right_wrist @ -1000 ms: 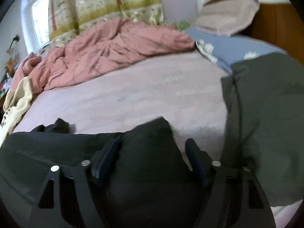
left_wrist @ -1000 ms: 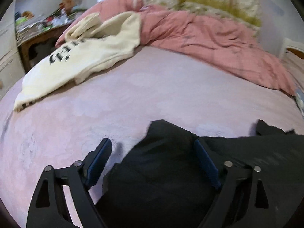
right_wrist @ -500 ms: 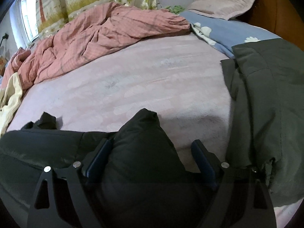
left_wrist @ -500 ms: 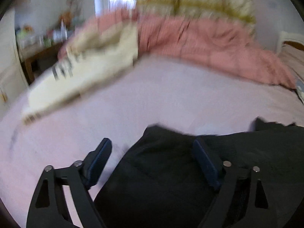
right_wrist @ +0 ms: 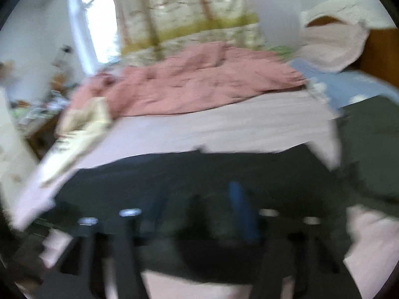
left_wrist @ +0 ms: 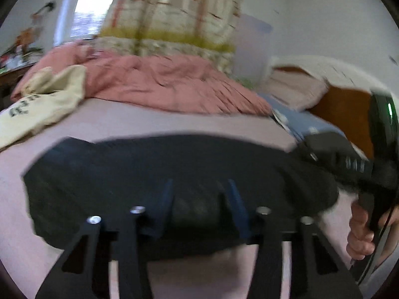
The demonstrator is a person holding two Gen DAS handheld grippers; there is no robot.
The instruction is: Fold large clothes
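Black garment (left_wrist: 154, 172), spread in a wide dark band across the near edge of the bed (left_wrist: 139, 122), its top edge raised clear of the pale pink sheet. Left gripper (left_wrist: 199, 194): blue fingers (left_wrist: 165, 194) have just been closing and are now clamped on a fold of the black garment. Right gripper (right_wrist: 199, 204): heavily blurred; its jaws have likewise just been closing, one blue finger (right_wrist: 240, 206) lies against the dark cloth gathered between them, and the grip appears closed on the same garment. A hand (left_wrist: 361, 234) holds the right gripper's handle at the right edge of the left wrist view. Far edge of the bed: rumpled pink duvet (left_wrist: 159, 84). Far left corner: cream sweatshirt (left_wrist: 37, 102) with dark lettering. Right edge: dark green garment (right_wrist: 369, 134) beside a blue pillowcase (right_wrist: 349, 87). Behind the bed: patterned curtain (left_wrist: 172, 12), window (right_wrist: 99, 25), white wall. Containers: none can be made out.
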